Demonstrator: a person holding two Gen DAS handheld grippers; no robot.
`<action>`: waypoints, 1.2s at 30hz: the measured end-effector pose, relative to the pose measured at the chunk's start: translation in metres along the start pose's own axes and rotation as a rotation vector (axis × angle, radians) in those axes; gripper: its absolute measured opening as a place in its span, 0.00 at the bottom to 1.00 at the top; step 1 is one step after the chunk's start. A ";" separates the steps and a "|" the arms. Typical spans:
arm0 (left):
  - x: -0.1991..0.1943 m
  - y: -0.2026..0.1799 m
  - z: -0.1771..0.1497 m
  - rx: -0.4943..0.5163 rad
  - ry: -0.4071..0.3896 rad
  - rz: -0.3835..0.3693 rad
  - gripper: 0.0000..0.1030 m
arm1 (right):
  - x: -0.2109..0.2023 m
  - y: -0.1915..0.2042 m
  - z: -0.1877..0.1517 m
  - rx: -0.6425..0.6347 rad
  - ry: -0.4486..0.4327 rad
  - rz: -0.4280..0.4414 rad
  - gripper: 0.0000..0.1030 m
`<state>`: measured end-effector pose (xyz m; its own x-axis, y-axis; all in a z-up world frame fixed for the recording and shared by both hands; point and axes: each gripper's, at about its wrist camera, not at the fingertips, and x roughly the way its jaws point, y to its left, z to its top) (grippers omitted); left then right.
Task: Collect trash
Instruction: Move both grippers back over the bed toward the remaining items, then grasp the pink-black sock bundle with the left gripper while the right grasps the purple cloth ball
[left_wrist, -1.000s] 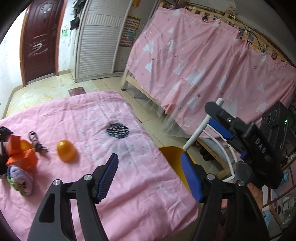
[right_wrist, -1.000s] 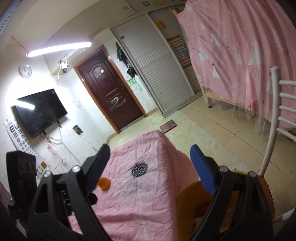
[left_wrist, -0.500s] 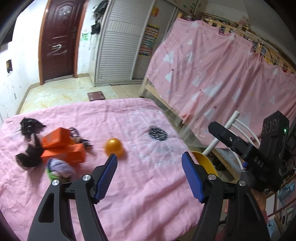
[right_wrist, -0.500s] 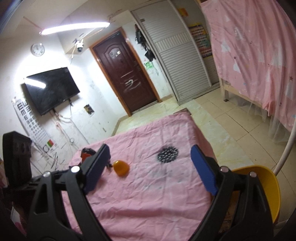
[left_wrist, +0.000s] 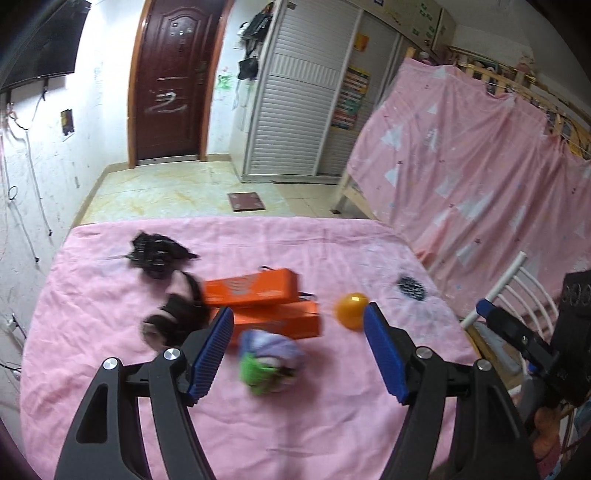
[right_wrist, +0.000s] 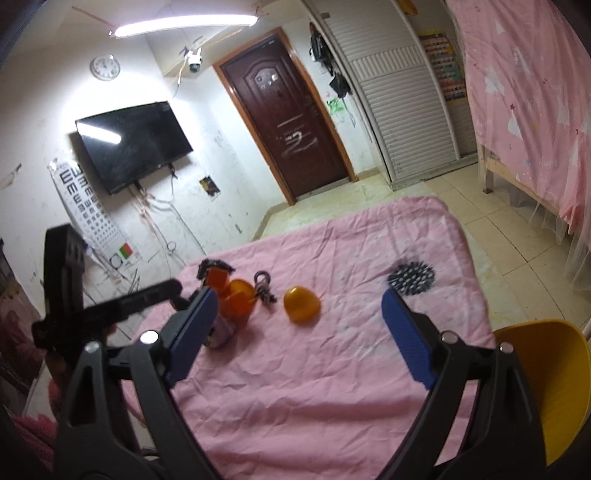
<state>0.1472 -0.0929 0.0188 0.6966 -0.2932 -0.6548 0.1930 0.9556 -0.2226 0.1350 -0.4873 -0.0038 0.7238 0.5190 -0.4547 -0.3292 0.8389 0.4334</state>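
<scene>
On the pink-covered table (left_wrist: 92, 302) lies a heap of trash: two orange boxes (left_wrist: 255, 290), a crumpled purple and green wrapper (left_wrist: 269, 360), a black crumpled scrap (left_wrist: 155, 251) and a dark round bundle (left_wrist: 171, 319). An orange ball (left_wrist: 351, 310) rests to their right. My left gripper (left_wrist: 297, 319) hovers open in front of the wrapper and boxes, touching nothing. In the right wrist view my right gripper (right_wrist: 297, 297) stands open over the near table, short of the orange ball (right_wrist: 301, 304), with nothing between its fingers. The boxes (right_wrist: 232, 295) are partly hidden there.
A yellow bin (right_wrist: 546, 369) stands off the table's right near corner beside a white chair frame (left_wrist: 506, 280). A black spiky patch (right_wrist: 410, 278) marks the cloth. A pink-curtained bed (left_wrist: 480, 166) is at right; the door (right_wrist: 288, 122) and TV (right_wrist: 129, 144) are beyond.
Both grippers have swung left across the table. The trash heap has come from the left edge to the middle of the left wrist view. The yellow bin has left that view.
</scene>
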 end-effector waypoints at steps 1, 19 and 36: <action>0.000 0.006 0.001 -0.004 -0.002 0.013 0.64 | 0.003 0.002 -0.001 -0.006 0.009 0.001 0.84; 0.035 0.077 0.003 -0.080 0.079 0.172 0.64 | 0.088 0.090 -0.024 -0.220 0.220 0.068 0.89; 0.058 0.088 -0.004 -0.110 0.131 0.139 0.47 | 0.136 0.123 -0.034 -0.329 0.322 -0.010 0.89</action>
<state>0.2017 -0.0258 -0.0412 0.6142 -0.1666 -0.7714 0.0193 0.9803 -0.1964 0.1719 -0.3078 -0.0389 0.5201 0.4914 -0.6986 -0.5355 0.8248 0.1814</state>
